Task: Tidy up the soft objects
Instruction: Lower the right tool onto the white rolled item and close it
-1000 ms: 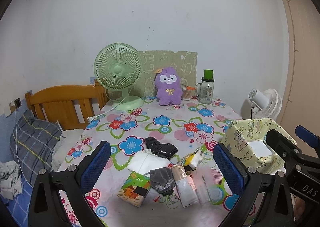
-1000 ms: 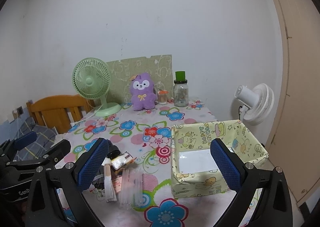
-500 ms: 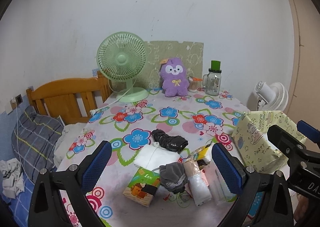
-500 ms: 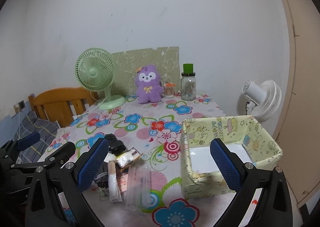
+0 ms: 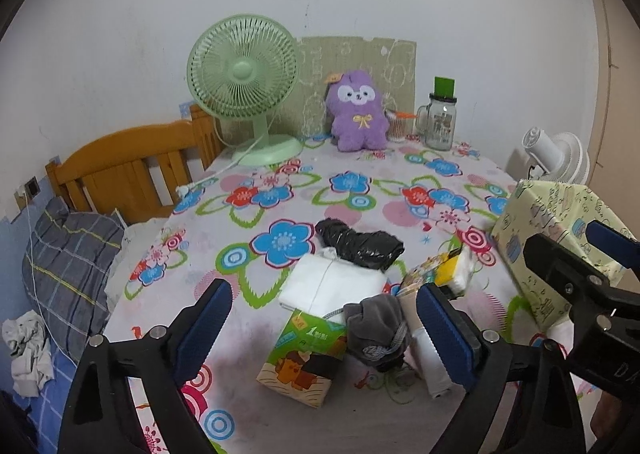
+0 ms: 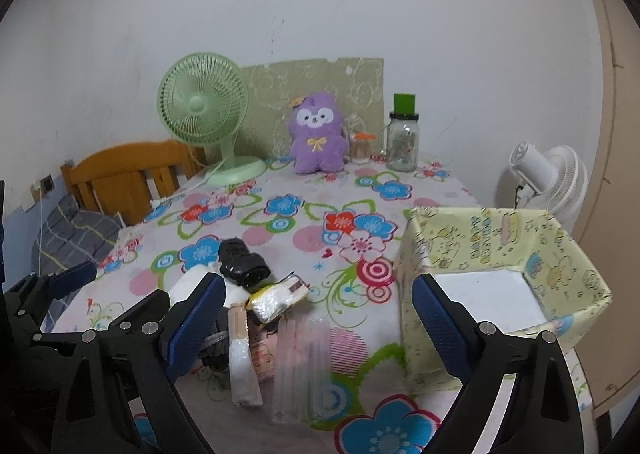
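A pile of small items lies on the flowered tablecloth [image 5: 280, 190]: a green tissue pack [image 5: 302, 358], a grey cloth [image 5: 376, 328], a white folded cloth [image 5: 332, 286], a black rolled bag [image 5: 360, 244] and a yellow packet [image 5: 438, 274]. My left gripper [image 5: 324, 334] hovers over the tissue pack and grey cloth, its jaws closing, pads touching nothing. My right gripper [image 6: 316, 326] hangs above a clear plastic packet [image 6: 300, 366] and the yellow packet [image 6: 278, 296], its jaws closing on nothing. The yellow patterned box [image 6: 500, 250] stands open at the right, showing only its white floor.
At the table's far edge stand a green fan [image 5: 244, 86], a purple plush toy [image 5: 358, 114] and a glass jar [image 5: 440, 122]. A white fan [image 6: 548, 178] sits beyond the right edge. A wooden bed frame [image 5: 120, 162] and a checked pillow [image 5: 68, 266] lie left.
Both grippers have moved forward and down toward the pile, so the items look larger and nearer. Each pair of fingers stands slightly narrower than before.
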Demonstrator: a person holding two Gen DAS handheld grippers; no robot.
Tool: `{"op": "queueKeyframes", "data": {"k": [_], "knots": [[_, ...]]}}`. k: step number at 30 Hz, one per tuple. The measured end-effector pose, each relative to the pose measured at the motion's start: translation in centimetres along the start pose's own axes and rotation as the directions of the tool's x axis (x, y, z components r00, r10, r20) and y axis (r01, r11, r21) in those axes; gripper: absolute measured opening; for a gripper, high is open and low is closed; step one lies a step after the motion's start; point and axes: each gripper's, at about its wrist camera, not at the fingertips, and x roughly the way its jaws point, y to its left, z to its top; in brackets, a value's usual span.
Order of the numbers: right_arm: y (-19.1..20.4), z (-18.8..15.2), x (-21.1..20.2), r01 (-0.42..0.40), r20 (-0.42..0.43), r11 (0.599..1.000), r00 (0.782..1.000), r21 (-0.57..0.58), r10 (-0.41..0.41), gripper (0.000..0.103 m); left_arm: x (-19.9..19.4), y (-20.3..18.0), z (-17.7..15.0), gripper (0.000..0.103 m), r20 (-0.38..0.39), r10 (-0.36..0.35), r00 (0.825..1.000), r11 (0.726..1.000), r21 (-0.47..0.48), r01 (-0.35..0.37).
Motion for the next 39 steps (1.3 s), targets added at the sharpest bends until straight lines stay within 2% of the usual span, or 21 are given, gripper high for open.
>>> {"op": "queueKeyframes", "data": {"k": [10,13,22,31,33,39], "knots": [[1.2,-1.0,3.3,-0.01,-0.082,1.0,0.997,-0.009,0.01,0.092,2.9,0.9,-1.1,0.086,-0.097,0.011,0.995,1.0,0.001,-0.011],[1.6,-1.3,4.1,-0.017,-0.106,1.0,0.994,-0.014,0.015,0.091,3.6,1.2,-1.5,0.081,-0.126,0.006,0.992,1.0,0.0,-0.006],[2.8,-2.3,6.5,-0.032,-0.18,0.999,0.983,-0.035,0.025,0.087,4.5,2.2,-2.5,0.08,-0.171,-0.013,0.985,1.0,-0.019,0.01],[4.0,-3.4,8.0,-0.064,-0.259,0.997,0.965,-0.051,0.048,0.076,5.3,2.6,-3.9,0.074,-0.223,-0.021,0.975,1.0,-0.025,0.016],[4.2,-3.6,8.2,-0.065,-0.273,0.996,0.961,-0.054,0.048,0.07,5.6,2.6,-4.1,0.072,-0.234,-0.023,0.972,1.0,-0.026,0.018],[4.7,-4.4,9.2,-0.08,-0.324,0.995,0.944,-0.063,0.055,0.061,6.5,2.3,-4.7,0.065,-0.272,-0.033,0.962,0.999,-0.022,0.028]]}}
